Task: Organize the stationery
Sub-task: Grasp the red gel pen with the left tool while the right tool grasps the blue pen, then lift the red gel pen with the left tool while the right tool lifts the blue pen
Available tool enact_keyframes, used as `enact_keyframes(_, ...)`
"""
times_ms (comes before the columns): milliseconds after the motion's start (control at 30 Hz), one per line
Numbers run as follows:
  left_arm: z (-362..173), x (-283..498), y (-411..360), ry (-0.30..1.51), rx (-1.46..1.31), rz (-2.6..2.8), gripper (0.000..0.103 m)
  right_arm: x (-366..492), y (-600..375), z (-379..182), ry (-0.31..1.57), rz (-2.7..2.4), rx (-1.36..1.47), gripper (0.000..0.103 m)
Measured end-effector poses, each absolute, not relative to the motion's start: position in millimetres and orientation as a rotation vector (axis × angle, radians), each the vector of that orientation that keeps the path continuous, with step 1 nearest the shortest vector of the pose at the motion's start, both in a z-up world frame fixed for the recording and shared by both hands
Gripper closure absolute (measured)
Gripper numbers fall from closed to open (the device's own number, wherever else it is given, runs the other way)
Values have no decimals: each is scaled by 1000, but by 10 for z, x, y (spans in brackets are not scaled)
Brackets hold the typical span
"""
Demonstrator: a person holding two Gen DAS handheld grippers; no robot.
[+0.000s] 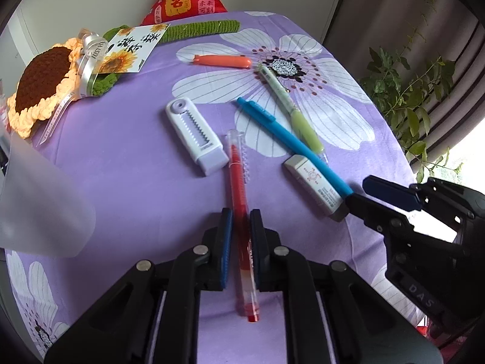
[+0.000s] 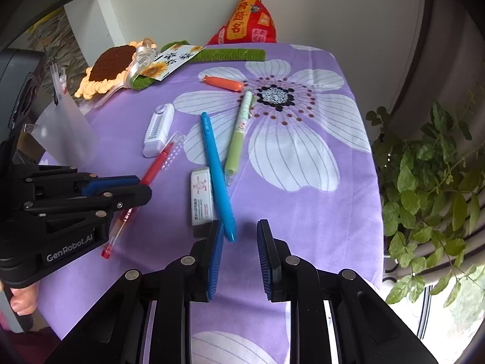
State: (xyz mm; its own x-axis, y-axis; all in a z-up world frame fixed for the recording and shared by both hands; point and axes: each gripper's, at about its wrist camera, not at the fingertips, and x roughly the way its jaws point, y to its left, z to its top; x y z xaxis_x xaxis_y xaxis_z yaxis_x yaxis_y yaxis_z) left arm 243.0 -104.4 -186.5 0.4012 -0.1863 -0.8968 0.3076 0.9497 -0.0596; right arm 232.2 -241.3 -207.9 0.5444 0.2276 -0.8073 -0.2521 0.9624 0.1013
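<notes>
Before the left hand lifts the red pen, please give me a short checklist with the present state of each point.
1. Left gripper shut on the red pen: ok.
2. Pen centred between the fingers: ok.
3. Red pen clear of the lilac correction tape: ok.
4. Right gripper away from the red pen: ok.
5. Right gripper empty: ok, blue pen lies beside it.
6. Frosted cup has room: cannot tell.

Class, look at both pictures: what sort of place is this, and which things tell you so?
Probably a home, not an office: a table under a purple floral cloth, a crocheted sunflower, and a leafy houseplant by a curtained window.
</notes>
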Motion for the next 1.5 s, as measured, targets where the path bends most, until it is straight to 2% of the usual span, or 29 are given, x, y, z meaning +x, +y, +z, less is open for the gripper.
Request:
enact_keyframes(200,-1865,2408,-997,1116,116,-311,95,2457,-2219,-2105,946,297,-86,81)
enact_keyframes(267,-1867,2408,-994,1115,116,-312,95,2477,-2149,-2113,933,294,-116,92)
enact_keyframes(300,-1867,2409,-988,1115,117,-312,95,2485,-2136,-2110,932,290,-113,92)
enact_keyframes(600,-1810,2188,-865,1108,144,-357,96,2026,-2316,-1941,959,298,-89,92)
enact_keyframes(967,-1847,1811,-775,1159,172,-436,95,1468,-2567,-2129,1111,314,-74,92)
enact_keyframes(1000,-1837,1798,-775,1148,181,-429,95,1465,-2572,-2130,1117,310,-74,91)
enact_keyframes(1067,-1804,1818,-783,1126,191,-411,93,1501,-2562,-2094,1103,295,-82,76)
enact_keyframes(1133,-1764,1872,-801,1109,175,-404,85,1552,-2525,-2042,1081,295,-83,65)
enact_keyframes(1267,-1744,2010,-884,1091,164,-389,84,1760,-2379,-1916,1020,291,-97,65)
enact_keyframes(1500,-1858,2214,-1007,1119,167,-375,85,2159,-2227,-1999,1066,236,-141,65)
